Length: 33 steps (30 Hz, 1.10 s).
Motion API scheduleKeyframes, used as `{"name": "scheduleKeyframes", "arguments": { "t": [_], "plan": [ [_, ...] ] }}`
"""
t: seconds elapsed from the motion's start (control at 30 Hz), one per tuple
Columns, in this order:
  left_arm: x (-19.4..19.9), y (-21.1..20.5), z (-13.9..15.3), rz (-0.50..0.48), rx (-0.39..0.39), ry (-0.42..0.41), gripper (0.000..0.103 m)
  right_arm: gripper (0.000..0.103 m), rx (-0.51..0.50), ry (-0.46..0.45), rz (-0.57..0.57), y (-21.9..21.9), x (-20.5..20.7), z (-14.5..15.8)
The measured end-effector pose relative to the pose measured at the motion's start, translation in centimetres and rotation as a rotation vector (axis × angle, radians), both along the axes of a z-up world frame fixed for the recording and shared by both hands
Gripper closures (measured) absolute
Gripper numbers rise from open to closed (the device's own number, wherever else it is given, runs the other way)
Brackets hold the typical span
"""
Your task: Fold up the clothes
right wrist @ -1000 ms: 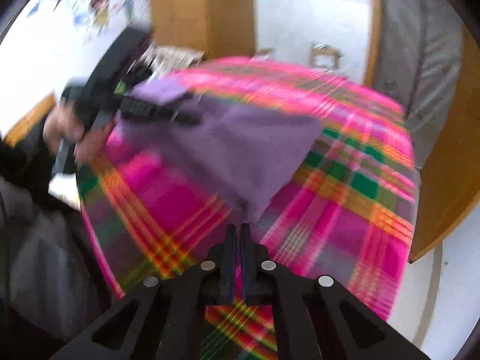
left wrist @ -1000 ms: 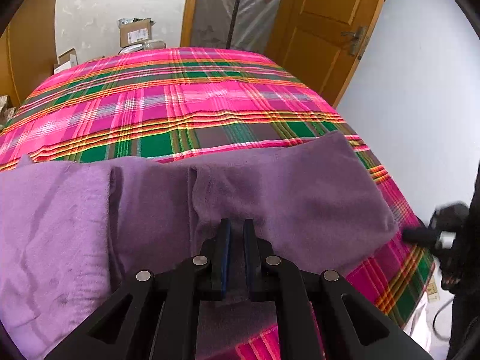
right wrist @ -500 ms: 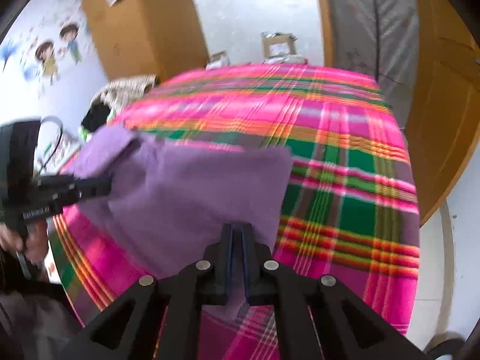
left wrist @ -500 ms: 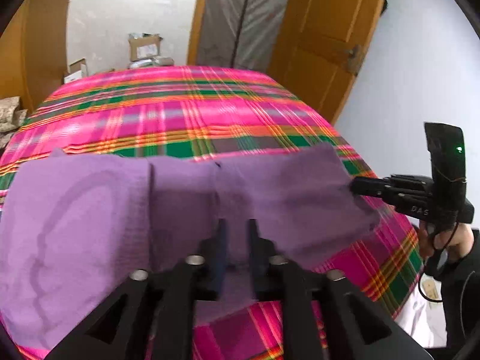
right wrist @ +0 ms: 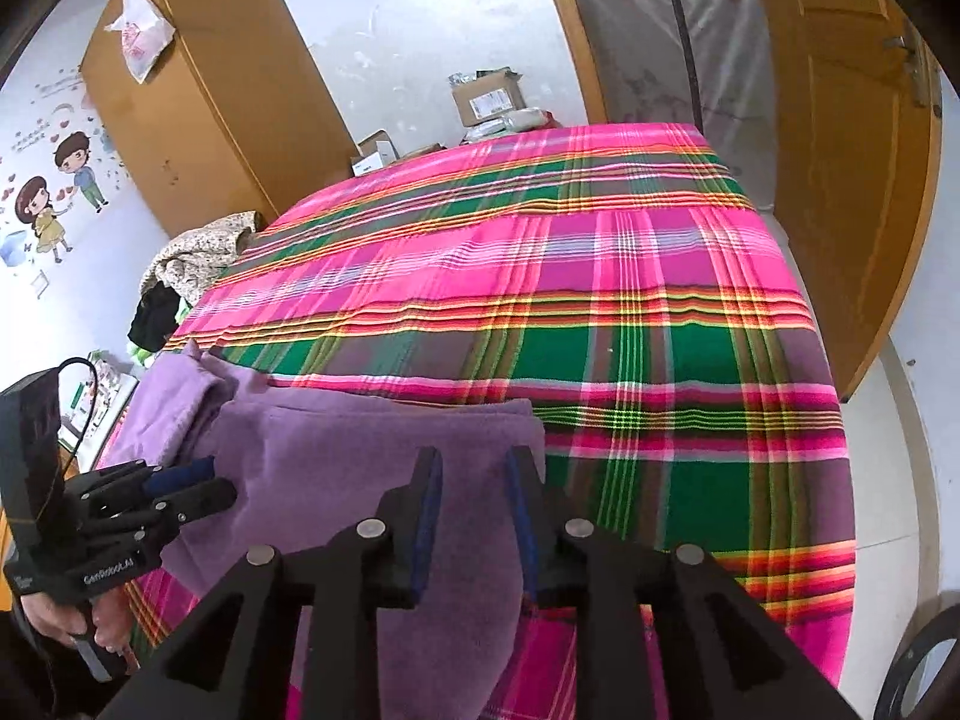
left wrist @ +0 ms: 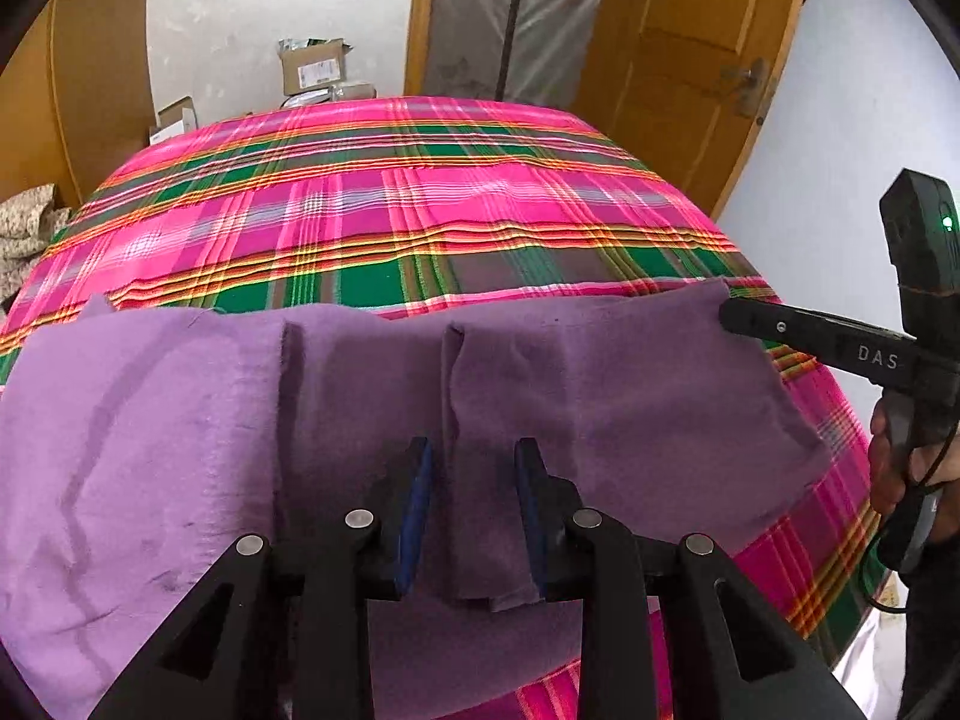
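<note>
Where the purple cloth lies across the near edge of the bed, both tools sit right over it. Nearest the left wrist camera, the left gripper has its jaws part-way apart, with a folded flap of the cloth lying between them; the blue pads do not look pressed onto it. In the right wrist view the right gripper has its jaws opening at this moment, the cloth's right-hand end lies between them, and the pads stand clear of the fabric.

The cloth's long axis runs side to side along the bed's near edge, crosswise to the way both tools point. It is already doubled over, with two fold lines visible running away from the left camera. The left gripper is over the middle of the strip, the right gripper at its right end, so the right hand is nearer the free end and the left hand nearer the bulk that spreads off to the left. Any next fold probably has to travel along that long axis, one end brought toward the other.

Beyond the cloth the plaid bedspread is bare up to the far edge. Past it stand cardboard boxes and a wooden door.
</note>
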<state>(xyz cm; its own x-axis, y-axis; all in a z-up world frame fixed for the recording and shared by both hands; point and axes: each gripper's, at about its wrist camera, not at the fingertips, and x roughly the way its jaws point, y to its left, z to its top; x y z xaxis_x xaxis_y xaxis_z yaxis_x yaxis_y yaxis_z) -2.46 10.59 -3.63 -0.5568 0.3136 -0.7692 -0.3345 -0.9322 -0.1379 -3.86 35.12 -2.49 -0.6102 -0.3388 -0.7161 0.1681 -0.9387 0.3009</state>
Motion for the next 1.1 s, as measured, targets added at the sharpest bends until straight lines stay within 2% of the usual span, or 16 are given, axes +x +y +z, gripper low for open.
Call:
{"name": "scheduleKeyframes", "arguments": {
  "t": [0.17, 0.3, 0.43, 0.7, 0.87, 0.97, 1.1],
  "plan": [
    [0.1, 0.2, -0.1, 0.002, -0.008, 0.003, 0.075, 0.079, -0.020, 0.014, -0.049, 0.8, -0.1, 0.0],
    [0.0, 0.4, -0.1, 0.004, -0.014, 0.004, 0.076, 0.077, -0.034, -0.018, -0.062, 1.1, -0.7, -0.5],
    [0.0, 0.5, -0.2, -0.002, -0.016, 0.005, 0.083, 0.077, -0.047, -0.036, -0.061, 1.0, -0.9, -1.1],
    [0.1, 0.8, -0.1, -0.008, -0.036, 0.018, 0.087, 0.077, -0.054, -0.048, -0.064, 1.1, -1.1, -1.3],
    [0.5, 0.8, 0.2, -0.013, -0.044, 0.053, 0.096, 0.077, -0.040, -0.045, -0.061, 0.9, -1.1, -1.2],
    [0.8, 0.5, 0.6, -0.010, -0.033, 0.072, 0.097, 0.087, -0.022, -0.019, -0.050, 0.3, -0.9, -0.7],
    [1.4, -0.1, 1.4, -0.005, -0.007, 0.102, 0.097, 0.088, -0.027, 0.013, -0.058, 0.2, -0.9, -0.1]
  ]
}}
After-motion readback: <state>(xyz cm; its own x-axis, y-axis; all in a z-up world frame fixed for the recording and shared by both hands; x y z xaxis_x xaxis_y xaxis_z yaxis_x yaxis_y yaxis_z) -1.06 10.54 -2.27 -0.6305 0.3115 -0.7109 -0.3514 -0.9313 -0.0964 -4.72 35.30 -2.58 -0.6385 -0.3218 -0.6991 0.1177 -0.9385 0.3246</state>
